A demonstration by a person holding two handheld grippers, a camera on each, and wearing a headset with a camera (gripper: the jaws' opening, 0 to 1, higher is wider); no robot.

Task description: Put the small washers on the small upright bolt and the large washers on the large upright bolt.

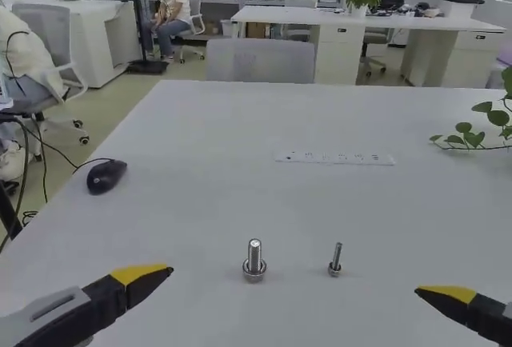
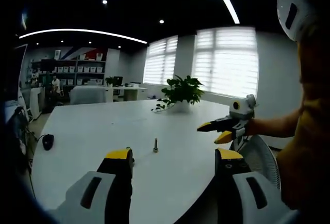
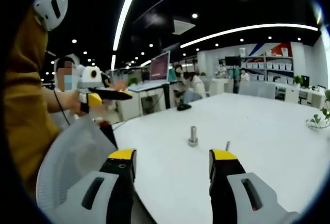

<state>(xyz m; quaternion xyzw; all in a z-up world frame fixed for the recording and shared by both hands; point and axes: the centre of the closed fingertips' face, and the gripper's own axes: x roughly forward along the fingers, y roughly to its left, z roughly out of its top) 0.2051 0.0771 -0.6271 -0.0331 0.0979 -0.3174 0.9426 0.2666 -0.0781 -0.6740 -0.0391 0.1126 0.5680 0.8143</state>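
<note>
Upright on surface (image 1: 200, 139), near front edge: large bolt (image 1: 254, 259), small bolt (image 1: 335, 259), apart. Jaws spread, empty: left hand-held gripper (image 2: 172, 158), right hand-held gripper (image 3: 172, 156), flanking bolts. Farther back: mouse (image 1: 106, 176), power strip (image 1: 335, 157), plant (image 1: 480, 127).

The large bolt (image 1: 254, 259) and the small bolt (image 1: 335, 259) are shiny metal. The table (image 1: 240, 139) top is smooth and dull. The mouse (image 1: 106, 176) looks like smooth plastic with a little shine. The left gripper (image 2: 172, 157) and right gripper (image 3: 172, 154) look like dull plastic.
</note>
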